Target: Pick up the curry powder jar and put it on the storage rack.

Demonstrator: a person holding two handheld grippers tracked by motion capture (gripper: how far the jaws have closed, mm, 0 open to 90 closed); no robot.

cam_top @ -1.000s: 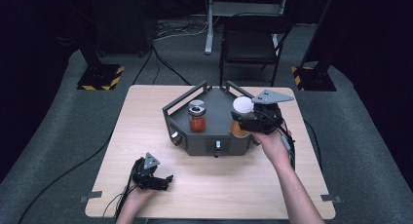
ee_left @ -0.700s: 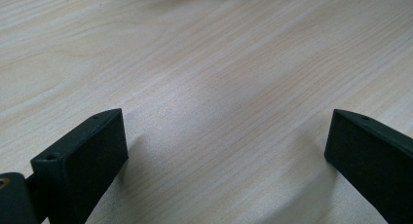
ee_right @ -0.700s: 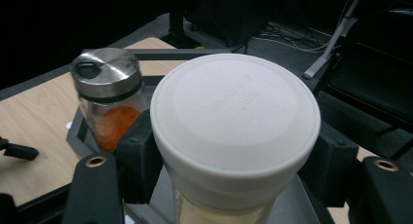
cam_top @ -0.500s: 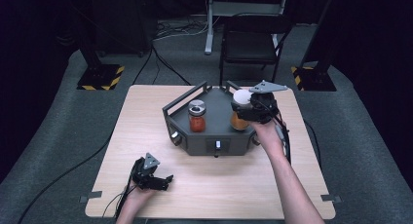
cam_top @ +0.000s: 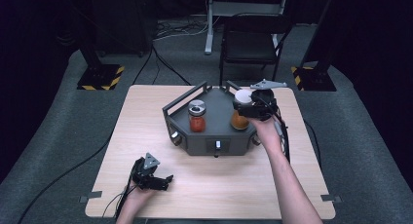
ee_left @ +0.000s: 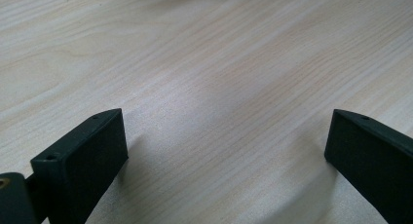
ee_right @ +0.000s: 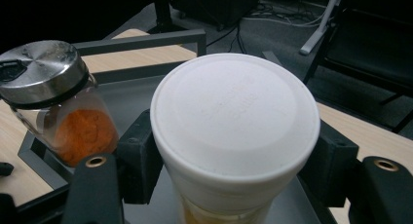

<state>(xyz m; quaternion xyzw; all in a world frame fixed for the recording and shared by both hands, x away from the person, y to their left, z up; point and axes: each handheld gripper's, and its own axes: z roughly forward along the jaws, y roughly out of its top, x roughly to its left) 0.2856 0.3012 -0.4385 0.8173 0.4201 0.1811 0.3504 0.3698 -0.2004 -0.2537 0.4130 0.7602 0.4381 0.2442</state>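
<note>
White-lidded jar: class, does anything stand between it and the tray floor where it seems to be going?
Nothing visible does. The right claw grips the white-lidded jar over the right side of the tray. The only other item there, the metal-lidded jar, stands well to its left.

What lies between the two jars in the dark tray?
In the high view, only bare tray floor lies between the red-filled jar and the white-lidded jar.
</note>
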